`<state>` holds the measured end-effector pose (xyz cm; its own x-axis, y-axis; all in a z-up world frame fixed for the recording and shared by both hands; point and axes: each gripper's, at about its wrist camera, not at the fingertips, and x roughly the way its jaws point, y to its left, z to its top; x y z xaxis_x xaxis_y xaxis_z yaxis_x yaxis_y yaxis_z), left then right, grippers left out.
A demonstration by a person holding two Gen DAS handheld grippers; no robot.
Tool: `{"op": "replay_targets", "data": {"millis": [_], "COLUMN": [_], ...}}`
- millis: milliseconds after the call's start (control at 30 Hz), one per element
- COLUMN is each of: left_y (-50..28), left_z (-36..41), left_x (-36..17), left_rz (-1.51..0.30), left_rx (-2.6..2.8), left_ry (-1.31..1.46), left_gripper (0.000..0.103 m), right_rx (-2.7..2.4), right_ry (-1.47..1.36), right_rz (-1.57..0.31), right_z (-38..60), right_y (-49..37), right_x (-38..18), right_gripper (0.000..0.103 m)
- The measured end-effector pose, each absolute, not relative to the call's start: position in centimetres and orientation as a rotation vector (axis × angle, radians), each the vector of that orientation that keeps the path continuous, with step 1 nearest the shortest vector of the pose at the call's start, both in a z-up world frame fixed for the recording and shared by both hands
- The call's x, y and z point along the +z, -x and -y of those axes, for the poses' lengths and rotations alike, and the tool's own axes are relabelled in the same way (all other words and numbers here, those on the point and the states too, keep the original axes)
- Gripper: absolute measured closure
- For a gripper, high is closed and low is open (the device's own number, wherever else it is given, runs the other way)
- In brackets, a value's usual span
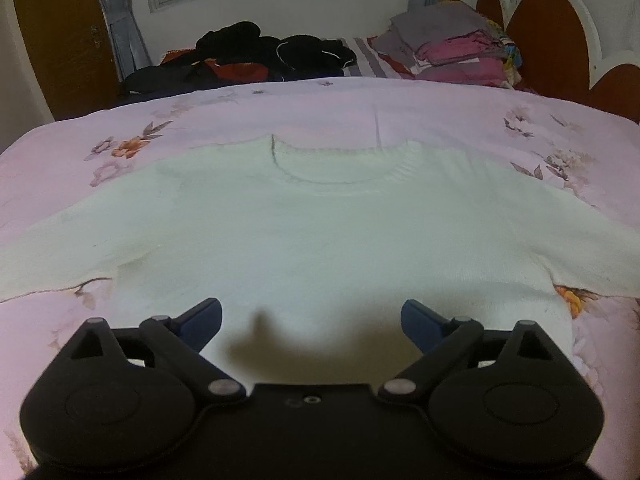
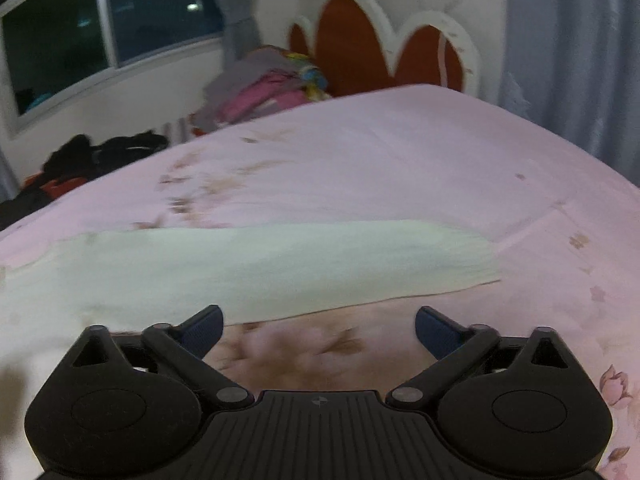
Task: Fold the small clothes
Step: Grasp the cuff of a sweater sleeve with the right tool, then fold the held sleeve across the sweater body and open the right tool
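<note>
A white long-sleeved sweater (image 1: 320, 232) lies spread flat on the pink floral bedsheet (image 1: 400, 112), neckline away from me, both sleeves stretched out sideways. My left gripper (image 1: 311, 326) is open and empty, hovering over the sweater's lower body near the hem. In the right wrist view, one sleeve of the sweater (image 2: 280, 264) runs across the sheet (image 2: 400, 160), its cuff at the right end. My right gripper (image 2: 319, 334) is open and empty, just short of the sleeve's near edge, above bare sheet.
A pile of dark clothes (image 1: 260, 60) lies at the far left of the bed. A stack of folded pink and grey clothes (image 1: 452, 44) sits at the far right by the red-and-white headboard (image 1: 552, 40). A window and curtains are behind.
</note>
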<state>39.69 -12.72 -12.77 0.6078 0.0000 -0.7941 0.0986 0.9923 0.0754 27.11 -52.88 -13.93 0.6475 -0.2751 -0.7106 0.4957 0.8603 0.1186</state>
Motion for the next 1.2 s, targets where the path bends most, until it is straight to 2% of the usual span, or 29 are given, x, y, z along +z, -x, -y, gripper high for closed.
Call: {"op": "replay_targets", "data": {"millis": [33, 200, 400, 467, 500, 567, 667, 767, 933, 1200], "left_y": [-39.8, -40.5, -41.0, -41.0, -41.1, -41.0, -41.0, -41.0, -41.0, -40.9], "left_z": [12.9, 13.4, 13.0, 12.8, 12.7, 12.6, 12.5, 12.1, 10.5, 5.2], "left_x": [-12.9, -13.5, -13.9, -13.9, -13.8, -13.6, -13.4, -13.2, -12.5, -11.3], "left_rz": [-0.916, -0.922, -0.939, -0.936, -0.932, -0.921, -0.922, -0.930, -0.918, -0.891], "left_rx": [-0.053, -0.037, -0.020, -0.009, -0.004, 0.004, -0.008, -0.015, -0.008, 0.028], "left_ry": [-0.123, -0.162, -0.177, -0.177, -0.178, -0.181, -0.177, -0.170, -0.146, -0.085], "left_gripper": [0.008, 0.009, 0.019, 0.019, 0.019, 0.020, 0.029, 0.033, 0.034, 0.032], "right_rx": [-0.463, -0.531, -0.575, -0.600, -0.603, -0.604, -0.588, -0.557, -0.447, -0.153], "right_ry": [-0.339, -0.388, -0.484, -0.482, -0.488, -0.488, -0.484, -0.466, -0.399, -0.320], "right_rz": [-0.755, -0.777, -0.739, -0.714, -0.703, -0.686, -0.665, -0.641, -0.581, -0.517], "right_z": [53.8, 57.1, 60.0, 60.4, 60.6, 60.8, 60.8, 60.3, 57.1, 45.1], "right_y": [-27.2, -27.5, -28.7, -29.0, -29.3, -29.5, -29.6, -29.9, -31.3, -36.0], "right_x": [-14.4, -16.2, -17.9, -17.9, -18.0, -18.0, -17.9, -17.2, -13.9, -9.0], "right_gripper": [0.029, 0.029, 0.031, 0.049, 0.054, 0.074, 0.090, 0.095, 0.095, 0.096]}}
